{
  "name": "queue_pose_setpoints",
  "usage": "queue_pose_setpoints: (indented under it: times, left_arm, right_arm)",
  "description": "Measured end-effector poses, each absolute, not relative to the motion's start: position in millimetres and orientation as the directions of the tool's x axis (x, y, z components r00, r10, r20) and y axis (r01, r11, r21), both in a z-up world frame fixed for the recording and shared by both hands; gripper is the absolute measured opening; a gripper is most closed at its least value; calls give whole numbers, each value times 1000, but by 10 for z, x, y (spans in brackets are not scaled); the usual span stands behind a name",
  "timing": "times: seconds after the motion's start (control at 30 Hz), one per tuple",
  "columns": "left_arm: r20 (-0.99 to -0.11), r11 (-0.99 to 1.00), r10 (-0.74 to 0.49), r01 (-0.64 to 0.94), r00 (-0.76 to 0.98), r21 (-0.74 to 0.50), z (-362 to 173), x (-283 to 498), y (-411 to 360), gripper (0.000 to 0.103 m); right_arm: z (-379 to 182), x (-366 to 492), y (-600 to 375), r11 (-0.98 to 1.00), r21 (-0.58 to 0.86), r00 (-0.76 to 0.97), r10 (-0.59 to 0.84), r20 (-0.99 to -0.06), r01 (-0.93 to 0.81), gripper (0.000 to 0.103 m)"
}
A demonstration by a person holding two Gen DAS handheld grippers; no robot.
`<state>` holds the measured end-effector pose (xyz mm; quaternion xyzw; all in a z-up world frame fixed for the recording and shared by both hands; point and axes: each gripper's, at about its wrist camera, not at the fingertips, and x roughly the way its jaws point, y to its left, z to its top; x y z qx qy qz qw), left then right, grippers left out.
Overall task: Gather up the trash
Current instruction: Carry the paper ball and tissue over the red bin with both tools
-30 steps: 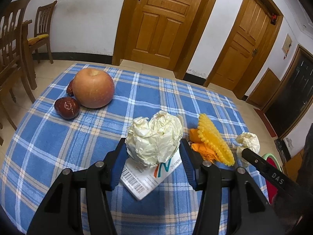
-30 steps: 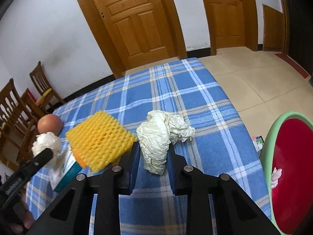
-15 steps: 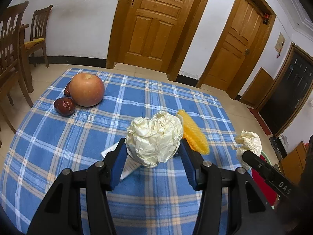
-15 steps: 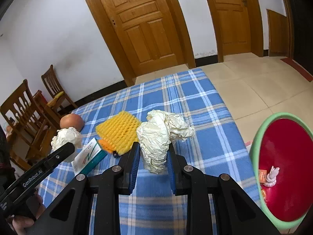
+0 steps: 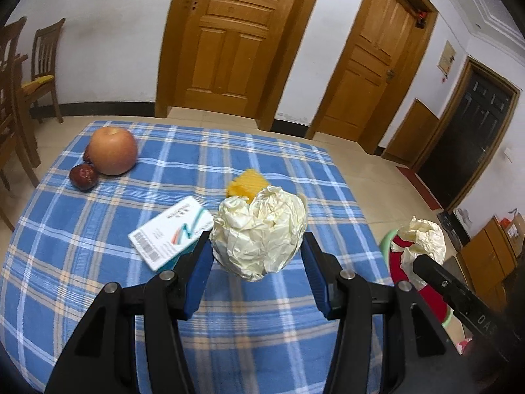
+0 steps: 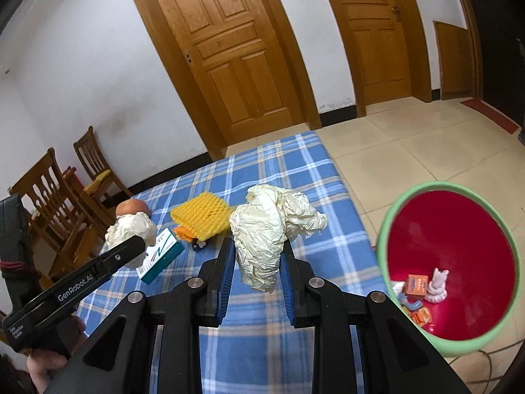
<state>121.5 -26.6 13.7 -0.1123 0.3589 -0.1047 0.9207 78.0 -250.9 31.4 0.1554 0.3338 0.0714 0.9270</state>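
Each claw is clamped on crumpled paper, the left claw [image 5: 256,256] on one paper ball [image 5: 259,233] and the right claw [image 6: 256,259] on another paper wad [image 6: 265,229], both lifted off the counter [image 5: 82,229] and not yet over the bin [image 6: 449,344], which already holds scraps, while the yellow foam net [image 6: 200,215] and the small box [image 5: 170,231] remain to collect.

Both wrist views look forward and down along their own fingers, close above the table [image 5: 82,295]; the left faces its far edge, the right its far right corner; both share the yellow foam net [image 6: 201,215]
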Motion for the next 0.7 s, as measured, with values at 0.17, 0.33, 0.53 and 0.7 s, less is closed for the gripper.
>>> queue_pose_setpoints:
  times: [0.17, 0.33, 0.53, 0.7]
  left_arm:
    - [-642, 947, -308, 161, 702, -279, 154, 1176, -490, 54]
    - [-655, 937, -345, 210, 672, -278, 134, 1161, -739, 54]
    - [-671, 924, -381, 272, 636, -267, 101, 1141, -1094, 54]
    - [-687, 911, -408, 321, 602, -259, 64, 1146, -1377, 54]
  right_arm:
    - [341, 601, -2725, 941, 337, 784, 202, -587, 11, 27]
    - [323, 449, -2955, 940, 337, 795, 159, -586, 60, 28]
    - [238, 299, -3270, 926, 352, 797, 109, -594, 135, 28]
    - [155, 209, -3542, 913, 363, 795, 77, -602, 186, 28]
